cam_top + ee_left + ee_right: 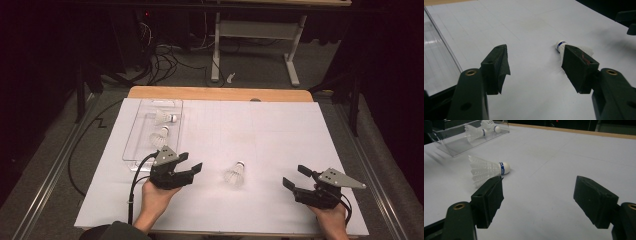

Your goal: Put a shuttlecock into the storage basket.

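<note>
A white shuttlecock (235, 174) lies on its side on the white table sheet between the two grippers. My left gripper (191, 163) is open, empty, just left of it; in the left gripper view the shuttlecock (561, 46) peeks from behind the right jaw. My right gripper (296, 176) is open and empty, to the right of it; in the right gripper view the shuttlecock (486, 169) lies beyond the left jaw, cork pointing right. Two more shuttlecocks (164, 118) (160, 137) lie in a clear plastic tray (134, 135) at the back left.
The white sheet (280, 130) covers a wooden table whose far edge (220, 93) shows. A black cable (135, 175) trails from the left gripper. Beyond the table stand a desk frame (255, 35) and floor cables.
</note>
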`<action>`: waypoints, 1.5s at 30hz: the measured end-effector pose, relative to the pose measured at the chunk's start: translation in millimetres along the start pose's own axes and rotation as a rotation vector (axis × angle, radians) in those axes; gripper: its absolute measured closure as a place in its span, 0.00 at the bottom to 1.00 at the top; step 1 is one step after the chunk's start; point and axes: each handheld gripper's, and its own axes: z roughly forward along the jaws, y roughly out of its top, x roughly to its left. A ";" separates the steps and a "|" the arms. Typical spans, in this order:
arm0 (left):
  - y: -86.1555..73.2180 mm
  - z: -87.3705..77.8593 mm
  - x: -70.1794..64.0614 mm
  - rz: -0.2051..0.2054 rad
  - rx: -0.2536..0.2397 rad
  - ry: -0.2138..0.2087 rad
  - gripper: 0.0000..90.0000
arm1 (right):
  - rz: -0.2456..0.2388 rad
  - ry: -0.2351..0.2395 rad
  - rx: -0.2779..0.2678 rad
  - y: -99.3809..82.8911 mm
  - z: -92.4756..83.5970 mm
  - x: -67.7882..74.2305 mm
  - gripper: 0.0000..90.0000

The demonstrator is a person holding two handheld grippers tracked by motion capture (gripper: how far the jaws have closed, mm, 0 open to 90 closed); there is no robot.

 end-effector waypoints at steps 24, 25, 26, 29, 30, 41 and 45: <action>8.5 14.8 -7.9 0.021 0.080 -0.033 0.45 | 0.000 0.000 -0.001 0.0 -0.1 0.2 0.27; 8.9 15.5 -8.0 0.021 0.084 -0.034 0.45 | 0.000 0.000 0.000 0.1 -0.1 0.2 0.27; 9.1 16.4 -8.4 0.017 0.087 -0.037 0.45 | 0.000 0.000 -0.001 0.0 -0.1 0.2 0.27; 9.9 18.6 -8.4 0.020 0.103 -0.041 0.46 | 0.001 0.000 -0.001 0.0 -0.1 0.1 0.27; 10.1 19.3 -8.6 0.019 0.106 -0.041 0.46 | 0.001 0.000 -0.001 0.0 -0.1 0.2 0.27; 14.4 27.4 -13.1 0.043 0.148 -0.054 0.46 | 0.000 0.001 0.000 0.0 -0.1 0.0 0.27; 16.3 31.6 -14.9 0.049 0.167 -0.058 0.46 | 0.001 0.002 -0.001 0.0 -0.2 -0.1 0.27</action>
